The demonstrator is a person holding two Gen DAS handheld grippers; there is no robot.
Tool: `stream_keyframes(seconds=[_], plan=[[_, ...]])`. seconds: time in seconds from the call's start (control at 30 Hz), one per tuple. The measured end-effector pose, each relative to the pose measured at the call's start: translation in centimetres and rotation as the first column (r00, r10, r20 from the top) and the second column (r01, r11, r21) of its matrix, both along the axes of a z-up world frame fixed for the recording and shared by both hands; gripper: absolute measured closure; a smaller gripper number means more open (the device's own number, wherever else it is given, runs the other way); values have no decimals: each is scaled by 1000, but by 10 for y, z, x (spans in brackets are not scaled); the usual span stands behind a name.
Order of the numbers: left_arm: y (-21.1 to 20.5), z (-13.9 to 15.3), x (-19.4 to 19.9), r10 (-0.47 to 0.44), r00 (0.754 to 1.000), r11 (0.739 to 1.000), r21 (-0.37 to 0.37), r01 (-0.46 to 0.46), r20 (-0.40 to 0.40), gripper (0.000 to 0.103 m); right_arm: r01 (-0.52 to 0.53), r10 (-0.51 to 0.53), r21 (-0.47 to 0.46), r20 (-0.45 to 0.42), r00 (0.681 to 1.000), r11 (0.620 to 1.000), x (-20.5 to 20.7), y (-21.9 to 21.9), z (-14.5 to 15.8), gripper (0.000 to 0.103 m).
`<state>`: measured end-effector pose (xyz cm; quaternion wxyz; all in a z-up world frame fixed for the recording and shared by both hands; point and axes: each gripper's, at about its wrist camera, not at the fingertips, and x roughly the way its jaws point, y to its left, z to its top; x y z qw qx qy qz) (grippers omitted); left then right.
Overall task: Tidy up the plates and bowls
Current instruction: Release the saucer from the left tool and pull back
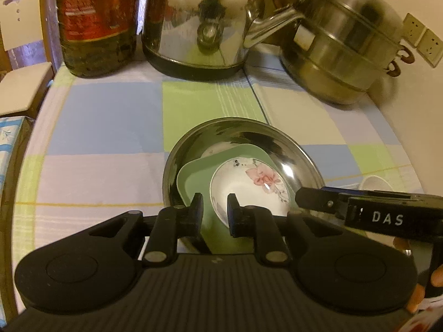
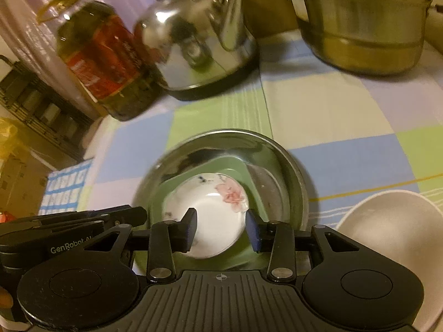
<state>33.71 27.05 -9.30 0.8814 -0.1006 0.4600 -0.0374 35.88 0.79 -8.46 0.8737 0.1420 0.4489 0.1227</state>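
A steel bowl (image 1: 301,152) (image 2: 290,166) stands on the checked cloth. In it lies a green square plate (image 1: 193,174) (image 2: 221,166), and on that a white bowl with a pink flower (image 1: 249,182) (image 2: 216,193). My left gripper (image 1: 215,210) hovers over the near rim of the stack, its jaws a little apart with nothing pressed between them. My right gripper (image 2: 221,221) stands open above the flowered bowl, clear of it on both sides. A plain white bowl (image 2: 393,235) (image 1: 373,184) sits to the right of the steel bowl.
At the back stand an oil bottle (image 1: 97,22) (image 2: 102,61), a steel kettle (image 1: 199,22) (image 2: 199,44) and a steel steamer pot (image 1: 340,49) (image 2: 360,27). A blue patterned box (image 1: 11,138) (image 2: 66,188) lies at the left edge. Wall sockets (image 1: 420,36) are at the right.
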Motion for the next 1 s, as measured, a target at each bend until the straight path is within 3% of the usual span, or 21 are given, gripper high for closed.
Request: stream_keyframes(seconds=[0.43, 0.7, 1.0], plan=[[-19, 51, -90, 5, 999, 999, 42, -7, 45, 81, -7, 0, 89, 83, 997, 996, -80, -7, 46, 46], [-43, 66, -150, 2, 999, 999, 50, -4, 33, 81, -40, 27, 129, 99, 995, 991, -147, -15, 64, 44], [-71, 75, -203, 21, 999, 998, 52, -22, 26, 81, -99, 90, 97, 97, 991, 990, -209, -30, 70, 43]])
